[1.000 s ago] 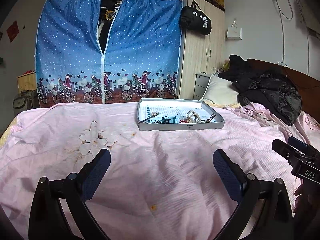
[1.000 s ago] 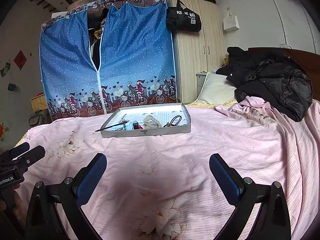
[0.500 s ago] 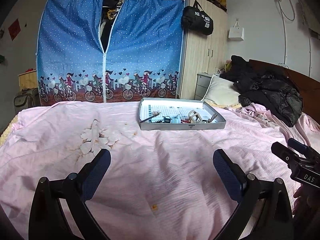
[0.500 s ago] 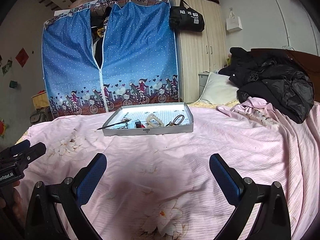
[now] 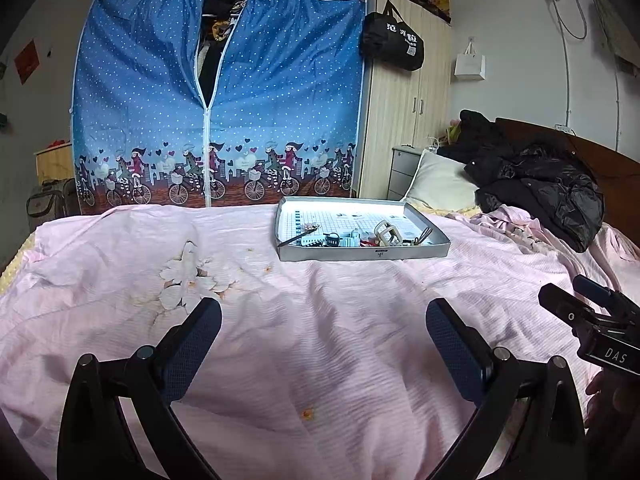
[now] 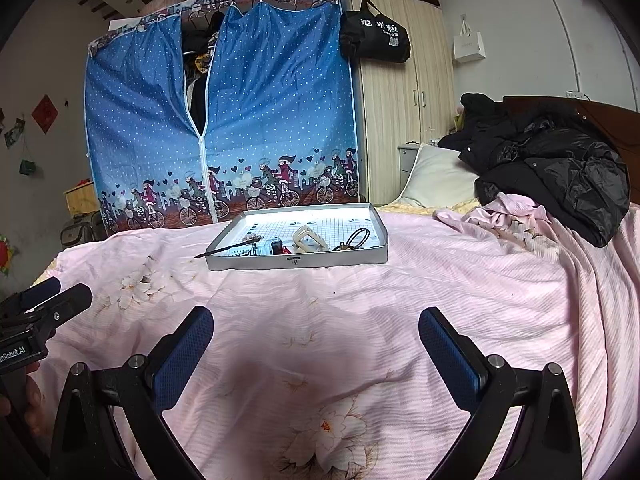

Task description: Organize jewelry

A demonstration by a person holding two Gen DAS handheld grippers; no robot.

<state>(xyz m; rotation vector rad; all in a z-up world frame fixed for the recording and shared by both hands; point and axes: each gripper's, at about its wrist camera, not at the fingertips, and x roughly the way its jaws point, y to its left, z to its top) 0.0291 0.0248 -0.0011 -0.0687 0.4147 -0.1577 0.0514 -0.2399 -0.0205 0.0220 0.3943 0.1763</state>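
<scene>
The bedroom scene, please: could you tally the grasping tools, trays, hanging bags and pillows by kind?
Open blue-padded tool: 2 (left tool, right tool)
Shallow grey tray of jewellery: 1
Hanging black duffel bag, white paper bag: 2
White pillow: 1
Total: 6

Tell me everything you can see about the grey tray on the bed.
The tray is shallow, rectangular and grey, perhaps card or metal, with low upright walls and a small mark on its front wall. Its floor is white with a printed grid. It sits flat on the pink bedspread, ahead of both open grippers. Small items lie inside near the front, including a cream buckle and a thin dark stick overhanging its left corner.
</scene>
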